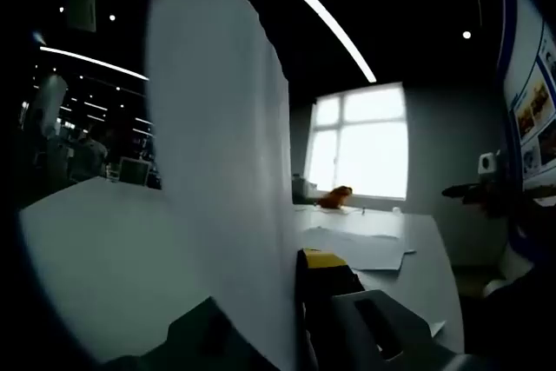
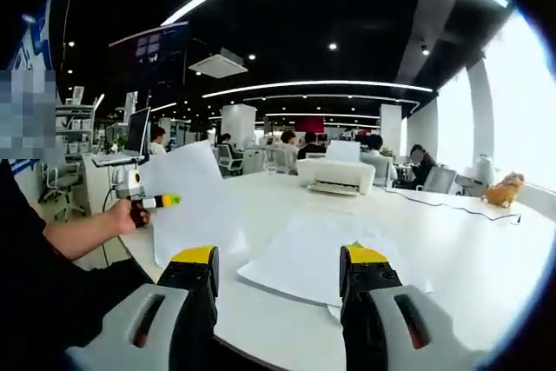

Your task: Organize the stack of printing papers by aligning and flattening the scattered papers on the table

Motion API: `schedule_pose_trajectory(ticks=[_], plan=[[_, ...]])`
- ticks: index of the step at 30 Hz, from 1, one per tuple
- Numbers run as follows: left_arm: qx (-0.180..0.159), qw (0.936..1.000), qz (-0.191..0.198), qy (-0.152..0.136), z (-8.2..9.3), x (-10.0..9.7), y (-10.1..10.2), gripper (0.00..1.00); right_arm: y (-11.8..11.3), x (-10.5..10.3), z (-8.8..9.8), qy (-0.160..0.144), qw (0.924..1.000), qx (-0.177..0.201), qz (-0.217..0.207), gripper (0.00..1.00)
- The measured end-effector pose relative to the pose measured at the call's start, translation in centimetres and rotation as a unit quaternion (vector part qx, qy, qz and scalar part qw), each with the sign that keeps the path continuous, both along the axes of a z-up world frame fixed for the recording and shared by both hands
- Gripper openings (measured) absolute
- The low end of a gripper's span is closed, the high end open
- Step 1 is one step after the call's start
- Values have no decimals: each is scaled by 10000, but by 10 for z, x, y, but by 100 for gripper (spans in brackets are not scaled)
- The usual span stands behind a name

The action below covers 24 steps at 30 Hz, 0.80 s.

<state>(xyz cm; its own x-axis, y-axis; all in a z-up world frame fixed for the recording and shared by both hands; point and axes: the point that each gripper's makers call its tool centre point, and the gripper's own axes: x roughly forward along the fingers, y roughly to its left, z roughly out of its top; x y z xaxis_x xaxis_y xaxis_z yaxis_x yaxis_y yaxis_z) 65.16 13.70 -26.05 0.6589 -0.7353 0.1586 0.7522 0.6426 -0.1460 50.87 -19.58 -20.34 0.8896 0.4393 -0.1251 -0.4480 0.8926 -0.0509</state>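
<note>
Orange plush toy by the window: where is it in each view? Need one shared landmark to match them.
Left gripper view: orange plush toy sits right of centre, at the table's far edge below the window.
Right gripper view: it sits at the far right edge, on the table.
Shared landmark: the stack of papers lying flat on the white table, in front of the open right gripper.

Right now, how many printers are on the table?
1: a white printer at the table's far side, beyond the paper pile, seen in the right gripper view. The lifted sheet may hide others.
</note>
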Motion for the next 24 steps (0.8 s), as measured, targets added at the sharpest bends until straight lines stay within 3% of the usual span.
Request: schedule_pose_trajectory(ticks=[5, 8, 15, 24], plan=[[-22, 10000, 8, 49, -1, 1, 1, 6, -5, -1, -16, 90, 9996, -252, -48, 52], [2, 10000, 6, 67, -2, 1, 1, 6, -3, 0, -26, 171, 9981, -586, -47, 52], [6, 10000, -19, 77, -3, 0, 0, 6, 2, 4, -29, 135, 9952, -973, 20, 51], [7, 10000, -34, 89, -3, 0, 0, 6, 15, 8, -50, 293, 9923, -1200, 91, 49]])
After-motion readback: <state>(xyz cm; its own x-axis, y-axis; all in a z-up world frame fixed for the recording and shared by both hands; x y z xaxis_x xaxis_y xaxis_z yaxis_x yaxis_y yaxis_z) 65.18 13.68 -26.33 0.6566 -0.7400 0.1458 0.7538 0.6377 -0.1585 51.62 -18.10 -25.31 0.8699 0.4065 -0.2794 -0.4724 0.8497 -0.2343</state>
